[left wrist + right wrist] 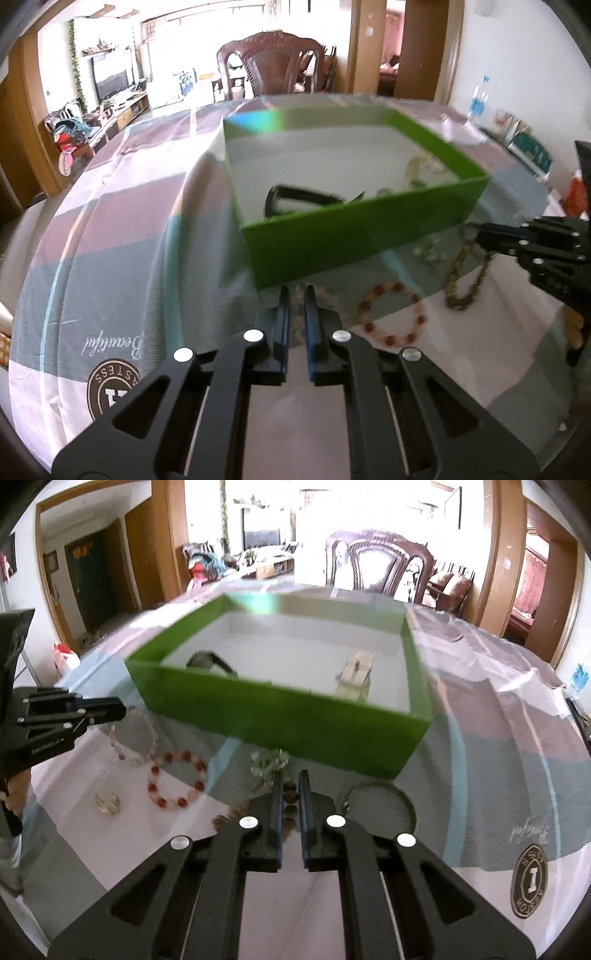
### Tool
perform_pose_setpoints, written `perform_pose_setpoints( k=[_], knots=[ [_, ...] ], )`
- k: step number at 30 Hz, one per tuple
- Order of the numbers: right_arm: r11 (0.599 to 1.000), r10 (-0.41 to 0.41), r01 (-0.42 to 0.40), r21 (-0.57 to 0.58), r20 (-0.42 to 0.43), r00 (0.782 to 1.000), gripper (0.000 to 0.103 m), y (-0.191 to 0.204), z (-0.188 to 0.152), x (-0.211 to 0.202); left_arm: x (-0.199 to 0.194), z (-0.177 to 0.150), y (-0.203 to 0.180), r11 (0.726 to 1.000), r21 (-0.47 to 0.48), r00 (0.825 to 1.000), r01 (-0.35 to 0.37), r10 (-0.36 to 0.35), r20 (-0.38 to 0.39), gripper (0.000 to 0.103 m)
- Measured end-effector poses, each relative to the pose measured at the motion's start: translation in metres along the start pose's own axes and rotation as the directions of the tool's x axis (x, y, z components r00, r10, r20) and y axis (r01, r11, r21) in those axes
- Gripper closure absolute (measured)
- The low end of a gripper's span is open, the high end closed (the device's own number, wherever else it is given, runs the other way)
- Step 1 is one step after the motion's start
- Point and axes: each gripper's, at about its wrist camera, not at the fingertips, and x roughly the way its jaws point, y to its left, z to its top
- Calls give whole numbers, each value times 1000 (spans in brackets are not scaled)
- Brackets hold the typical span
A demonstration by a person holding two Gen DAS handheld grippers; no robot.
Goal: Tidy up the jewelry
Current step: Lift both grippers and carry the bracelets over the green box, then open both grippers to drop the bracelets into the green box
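Note:
A green box [354,236] stands open on the striped cloth, with a black watch [295,199] and a pale beige piece [356,679] inside. My left gripper [297,291] is shut just before the box's near corner. In the right wrist view a pale pink bead bracelet [138,744] hangs from the left gripper [120,707]. My right gripper [291,775] is shut on a brown bead necklace [290,805], whose loop dangles from the right gripper [476,234] in the left wrist view. A red and orange bead bracelet [177,779] lies flat between them.
On the cloth lie a clear crystal cluster [269,764], a small clear stone [107,801] and a thin metal ring [380,801]. A carved wooden chair [273,66] stands beyond the table. A water bottle [478,98] and small boxes [532,151] sit at the far right edge.

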Motion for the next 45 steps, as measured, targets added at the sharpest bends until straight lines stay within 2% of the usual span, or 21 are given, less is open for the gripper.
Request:
perform_pose_setpoints(
  k=[2, 7, 10, 13, 15, 19, 26, 30, 35, 36, 37, 38, 39, 42, 44, 45],
  knots=[
    [1000, -6, 6, 3, 27, 1000, 95, 1, 5, -10, -12, 4, -4, 1000, 2, 1000, 23, -23, 22, 95],
    [999, 26, -28, 29, 56, 998, 95, -6, 20, -34, -35, 19, -15, 999, 37, 998, 24, -26, 58, 95],
    [1000, -8, 8, -2, 74, 997, 95, -6, 34, -45, -51, 33, -20, 998, 67, 996, 6, -12, 92, 95],
    [1000, -3, 4, -7, 102, 995, 95, -8, 56, -53, -61, 55, -23, 995, 88, 992, -40, 28, 127, 95],
    [1000, 2, 0, -11, 145, 989, 95, -7, 72, -58, -62, 69, -24, 993, 87, 987, -78, 65, 144, 95],
    [999, 34, -35, 2, 212, 977, 95, -11, 97, -52, -40, 97, -19, 993, 56, 983, -103, 93, 160, 95],
    [997, 23, -29, 71, 90, 996, 95, -15, 109, 12, 22, 107, -8, 993, -21, 992, -119, 120, 44, 95],
    [995, 34, -38, 88, 44, 998, 95, -14, 104, 32, 28, 107, -10, 993, -16, 992, -117, 117, 42, 95],
    [996, 6, -11, 89, 52, 999, 95, -10, 104, 39, 31, 119, -19, 994, -6, 992, -109, 110, 63, 95],
    [996, -11, 6, 84, 60, 998, 94, -9, 104, 38, 32, 119, -19, 994, -11, 992, -107, 107, 59, 95],
    [997, -21, 17, 78, 62, 998, 81, -9, 103, 37, 33, 118, -18, 995, -18, 994, -95, 95, 45, 88],
    [997, -26, 22, 67, 57, 998, 54, -8, 102, 35, 34, 115, -17, 997, -24, 996, -79, 80, 28, 75],
    [998, -26, 23, 60, 49, 998, 44, -8, 99, 33, 33, 113, -16, 997, -26, 997, -74, 74, 19, 72],
    [998, 22, -25, 62, 44, 999, 44, -10, 84, 11, 23, 93, -19, 997, 5, 997, -71, 71, -8, 72],
    [997, 63, -65, 37, 44, 997, 52, -8, 75, -3, 12, 79, -23, 998, 32, 999, -48, 48, -17, 72],
    [997, 77, -77, 12, 40, 996, 53, -4, 66, -10, 7, 72, -26, 998, 49, 999, -38, 39, -20, 72]
  ],
)
